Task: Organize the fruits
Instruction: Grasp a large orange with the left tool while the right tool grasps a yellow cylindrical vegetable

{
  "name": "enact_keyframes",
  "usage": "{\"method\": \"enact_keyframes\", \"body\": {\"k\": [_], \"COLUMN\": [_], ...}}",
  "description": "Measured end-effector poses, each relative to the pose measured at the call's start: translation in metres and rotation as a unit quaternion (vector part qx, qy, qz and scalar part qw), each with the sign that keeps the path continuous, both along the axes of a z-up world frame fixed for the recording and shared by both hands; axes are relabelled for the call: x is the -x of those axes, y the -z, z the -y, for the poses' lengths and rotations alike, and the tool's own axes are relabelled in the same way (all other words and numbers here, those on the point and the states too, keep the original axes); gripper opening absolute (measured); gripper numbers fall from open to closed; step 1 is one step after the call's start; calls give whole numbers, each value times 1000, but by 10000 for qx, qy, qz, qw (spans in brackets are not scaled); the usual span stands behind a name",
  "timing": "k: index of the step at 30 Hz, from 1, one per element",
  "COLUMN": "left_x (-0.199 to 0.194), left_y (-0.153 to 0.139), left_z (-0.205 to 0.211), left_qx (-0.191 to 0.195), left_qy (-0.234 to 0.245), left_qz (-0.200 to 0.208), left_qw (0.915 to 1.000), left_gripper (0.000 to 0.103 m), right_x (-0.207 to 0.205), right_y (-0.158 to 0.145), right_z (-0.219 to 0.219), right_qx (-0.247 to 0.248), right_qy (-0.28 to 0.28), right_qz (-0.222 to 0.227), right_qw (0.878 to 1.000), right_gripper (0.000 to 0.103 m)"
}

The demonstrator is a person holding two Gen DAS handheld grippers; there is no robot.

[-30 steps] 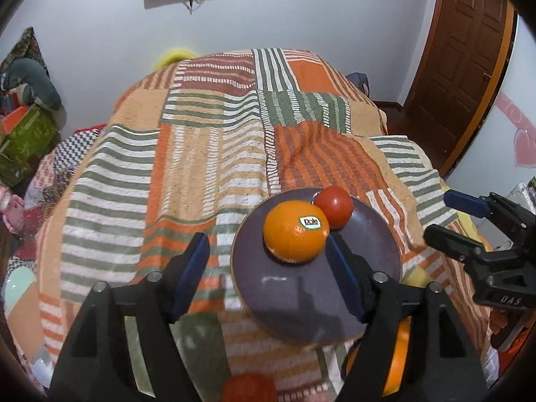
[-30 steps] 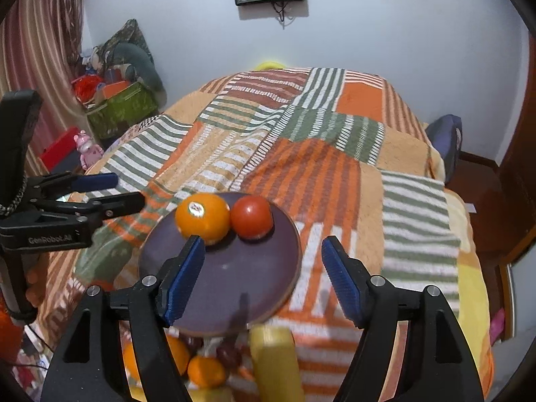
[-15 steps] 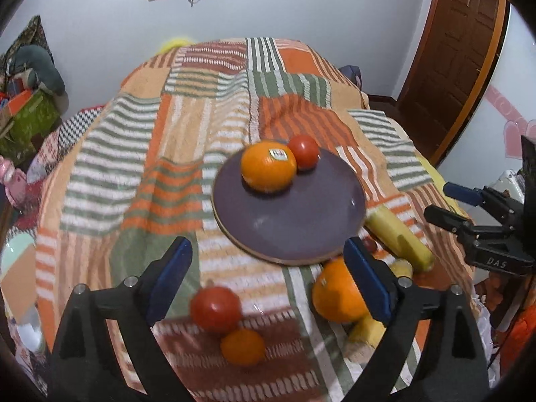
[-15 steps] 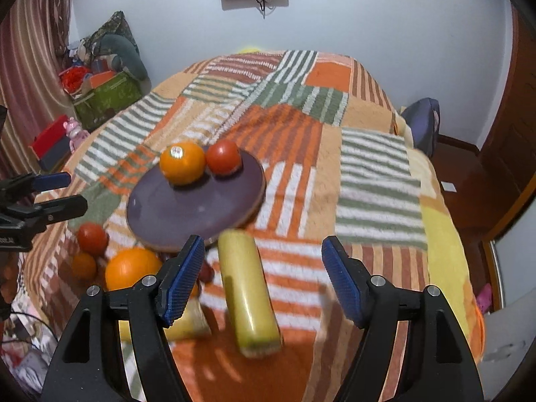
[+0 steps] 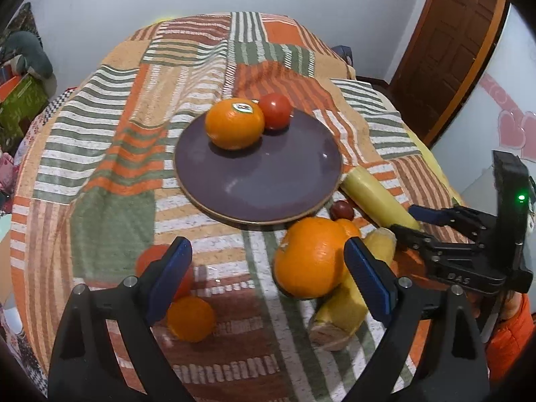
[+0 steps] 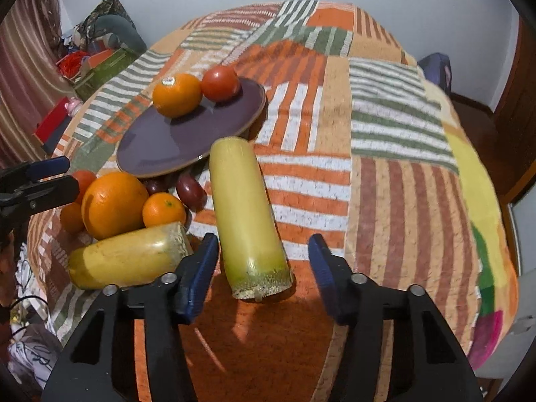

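The left tool (image 5: 268, 276) was held spread above the near end of the striped bedspread (image 5: 134, 107), with nothing caught between its blue pads. Behind its left pad a red tomato (image 5: 147, 258) was partly hidden, and a small orange (image 5: 190, 318) lay just beside that tomato on the near side. Farther back, a dark purple plate (image 5: 268, 187) was set on the bedspread; a stickered orange (image 5: 234, 123) and a second tomato (image 5: 275, 110) were seen on its far part, touching each other. Between the pads, toward the right one, a large orange (image 5: 310, 256) was found off the plate, resting against a yellow cut gourd (image 5: 341, 315). A smaller orange (image 5: 350, 227) and a dark red fruit (image 5: 341, 210) were tucked between the large orange and the plate's near rim. A longer yellow gourd (image 6: 246, 214) was laid with its far end at the plate's right rim and its cut end toward the right tool (image 6: 263, 276). That tool was likewise held spread, its pads standing on either side of the gourd's cut end without touching it.
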State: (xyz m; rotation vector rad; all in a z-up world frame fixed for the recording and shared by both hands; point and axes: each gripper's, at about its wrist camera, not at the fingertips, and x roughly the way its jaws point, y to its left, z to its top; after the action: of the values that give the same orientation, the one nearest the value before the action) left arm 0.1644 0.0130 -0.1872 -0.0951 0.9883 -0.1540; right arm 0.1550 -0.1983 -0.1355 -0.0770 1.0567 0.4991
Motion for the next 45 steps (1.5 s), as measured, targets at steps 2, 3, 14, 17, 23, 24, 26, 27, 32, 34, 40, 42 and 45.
{"method": "enact_keyframes", "body": {"k": [2, 3, 14, 17, 23, 24, 26, 27, 32, 34, 40, 42, 45], "left_x": [0, -1, -10, -10, -12, -12, -13, -13, -14, -14, -14, -13, -13], "left_y": [3, 4, 19, 24, 28, 30, 33, 34, 38, 37, 35, 31, 24], "left_z": [4, 6, 23, 27, 23, 22, 19, 18, 18, 21, 24, 22, 13], "left_qx": [36, 40, 31, -6, 82, 79, 223, 269, 466, 532, 402, 367, 394], "left_qy": [57, 86, 249, 298, 197, 191, 198, 190, 282, 375, 443, 476, 399], "left_qz": [-54, -84, -299, -307, -342, -379, -443, -450, -442, -451, -443, -420, -329], "left_qw": [10000, 9999, 9992, 9991, 9992, 9991, 9986, 9984, 9975, 9969, 9972, 9973, 9979], "left_gripper": [93, 93, 93, 93, 85, 82, 79, 79, 66, 59, 58, 58, 58], "right_x": [3, 5, 31, 34, 18, 14, 8, 5, 1, 2, 4, 3, 1], "right_y": [4, 4, -6, -10, -11, -9, -4, -1, 7, 6, -1, -5, -14], "right_z": [-1, -2, 16, 17, 15, 12, 7, 4, -8, -8, -7, -7, -8], "right_qx": [-54, -29, -61, -30, -211, -218, -213, -188, -58, -27, 28, -20, -60], "right_qy": [-70, -66, -64, -199, -135, -146, -162, -169, -192, -195, -208, -231, -261], "right_qz": [-91, -31, -57, -145, -166, -171, -212, -212, -97, -54, 93, 167, 319], "right_qw": [9999, 10000, 9999, 9997, 9995, 9995, 9994, 9995, 9998, 9998, 9997, 9996, 9991], "right_gripper": [40, 40, 36, 36, 36, 36, 36, 36, 35, 35, 34, 34, 34]}}
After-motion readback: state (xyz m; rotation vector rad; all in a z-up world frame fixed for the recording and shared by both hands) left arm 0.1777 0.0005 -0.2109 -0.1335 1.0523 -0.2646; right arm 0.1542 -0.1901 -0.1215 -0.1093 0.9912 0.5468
